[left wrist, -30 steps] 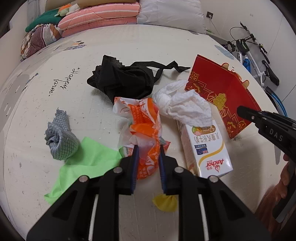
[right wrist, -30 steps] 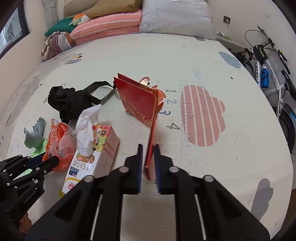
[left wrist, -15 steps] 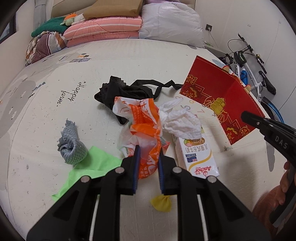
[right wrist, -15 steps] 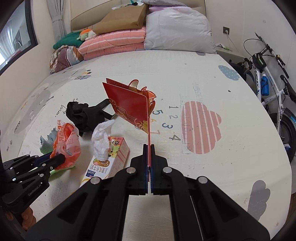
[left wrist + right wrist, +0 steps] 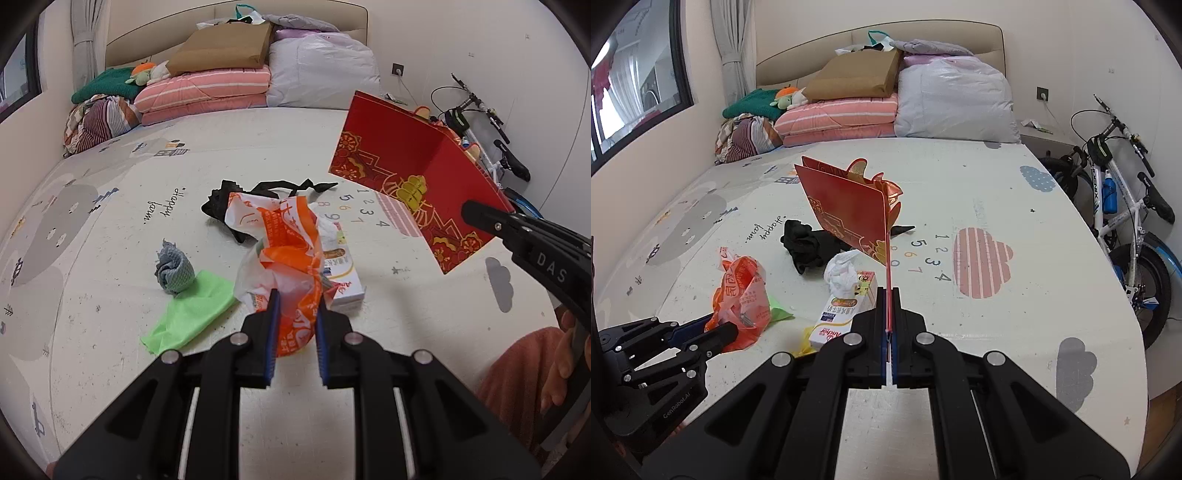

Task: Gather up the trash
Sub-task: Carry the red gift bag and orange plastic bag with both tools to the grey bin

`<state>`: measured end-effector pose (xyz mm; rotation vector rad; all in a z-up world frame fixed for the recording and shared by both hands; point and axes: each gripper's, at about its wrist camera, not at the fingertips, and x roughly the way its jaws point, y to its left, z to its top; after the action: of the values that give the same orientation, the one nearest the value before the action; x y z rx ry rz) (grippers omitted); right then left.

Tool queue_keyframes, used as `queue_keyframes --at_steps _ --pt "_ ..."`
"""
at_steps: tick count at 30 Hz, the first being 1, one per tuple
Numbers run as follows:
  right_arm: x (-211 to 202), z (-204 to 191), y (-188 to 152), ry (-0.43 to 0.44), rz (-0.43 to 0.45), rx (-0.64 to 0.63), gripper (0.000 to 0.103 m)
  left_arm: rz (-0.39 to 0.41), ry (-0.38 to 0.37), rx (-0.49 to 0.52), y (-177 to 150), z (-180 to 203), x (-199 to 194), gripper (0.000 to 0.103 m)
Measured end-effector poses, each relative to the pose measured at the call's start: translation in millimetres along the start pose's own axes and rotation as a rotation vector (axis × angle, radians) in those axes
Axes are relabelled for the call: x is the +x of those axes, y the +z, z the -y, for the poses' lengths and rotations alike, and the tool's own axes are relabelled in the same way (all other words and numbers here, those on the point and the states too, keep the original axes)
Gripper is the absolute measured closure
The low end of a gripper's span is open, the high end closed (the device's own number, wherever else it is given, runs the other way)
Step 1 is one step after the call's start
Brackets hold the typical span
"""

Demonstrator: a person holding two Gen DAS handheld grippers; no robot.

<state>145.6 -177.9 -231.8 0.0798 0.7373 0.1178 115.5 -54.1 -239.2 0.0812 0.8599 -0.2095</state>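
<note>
You lifted both grippers: left gripper (image 5: 295, 314) clamped the orange plastic bag (image 5: 284, 254), right gripper (image 5: 888, 310) pinched the red paper bag (image 5: 849, 210), both off the mat (image 5: 1015, 325) above the milk carton (image 5: 846, 314); 2 items ready to combine

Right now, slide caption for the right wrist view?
Right gripper pinches red paper bag edge above the play mat.

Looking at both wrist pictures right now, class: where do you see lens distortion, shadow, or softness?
Left wrist view: strong fisheye bend, the mat edge curves and the corners go black; the orange bag stays sharp, with soft shadow under the left gripper. Right wrist view: same barrel bend, bright daylight at the window, the red paper bag crisp, and no motion blur that I can see.
</note>
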Motion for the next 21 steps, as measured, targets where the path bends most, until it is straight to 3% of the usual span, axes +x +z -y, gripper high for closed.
queue_keyframes --at_steps 12,21 --pt "-83.0 5.4 -18.0 -0.024 0.06 0.004 0.102 0.069 -0.028 0.068 -12.2 33.3 -61.0 0.085" --pt "-127.4 24.7 -28.0 -0.069 0.119 0.034 0.102 0.104 -0.059 0.119 -14.6 57.0 -86.0 0.085"
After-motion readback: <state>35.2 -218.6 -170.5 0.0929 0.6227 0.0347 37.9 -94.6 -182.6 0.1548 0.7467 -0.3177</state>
